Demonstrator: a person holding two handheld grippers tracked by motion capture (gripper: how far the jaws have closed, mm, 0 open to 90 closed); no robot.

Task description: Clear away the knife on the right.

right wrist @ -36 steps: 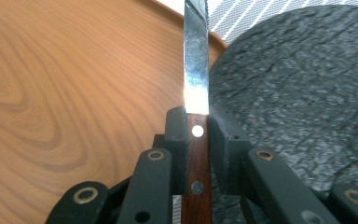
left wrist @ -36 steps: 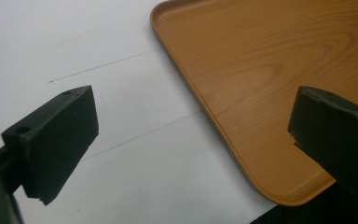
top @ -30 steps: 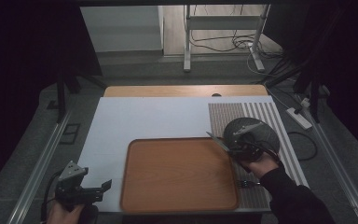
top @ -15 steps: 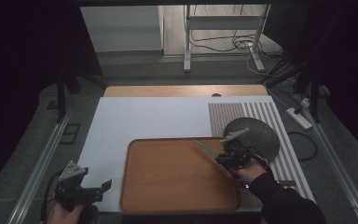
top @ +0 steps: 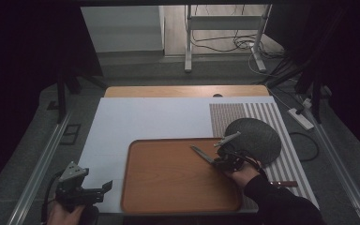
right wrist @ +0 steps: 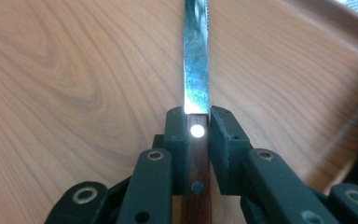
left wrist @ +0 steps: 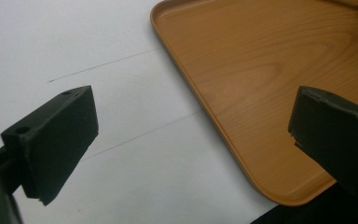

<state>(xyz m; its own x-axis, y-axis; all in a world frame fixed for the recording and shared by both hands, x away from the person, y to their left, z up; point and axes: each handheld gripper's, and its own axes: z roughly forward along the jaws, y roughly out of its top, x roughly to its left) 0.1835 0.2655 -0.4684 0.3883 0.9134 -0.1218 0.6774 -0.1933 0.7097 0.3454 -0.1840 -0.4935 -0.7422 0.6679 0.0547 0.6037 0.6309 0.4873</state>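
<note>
Wood-grained and bare, the tray lies at the near edge of the white sheet that covers the table, and the right gripper hangs over the tray's right part with a knife clamped in it. In the right gripper view the jaws stand nearly together, pressing both flanks of the knife's dark wooden handle, riveted in bright metal, while the serrated steel blade runs forward over the tray's floor. From above, the blade points left and slightly away from the person, its tip above the tray; I cannot tell whether it touches. Just to the right, on a striped mat, lies a dark round plate, and another wooden-handled utensil lies near the mat's front edge. The left gripper waits low at the table's near left corner, jaws wide apart with nothing between them, looking across the sheet at the tray's corner. The step in hand seems to be carrying the knife to the tray; next, I'd judge, it must be lowered flat onto the wood before the jaws let go, so it does not drop or skid.
</note>
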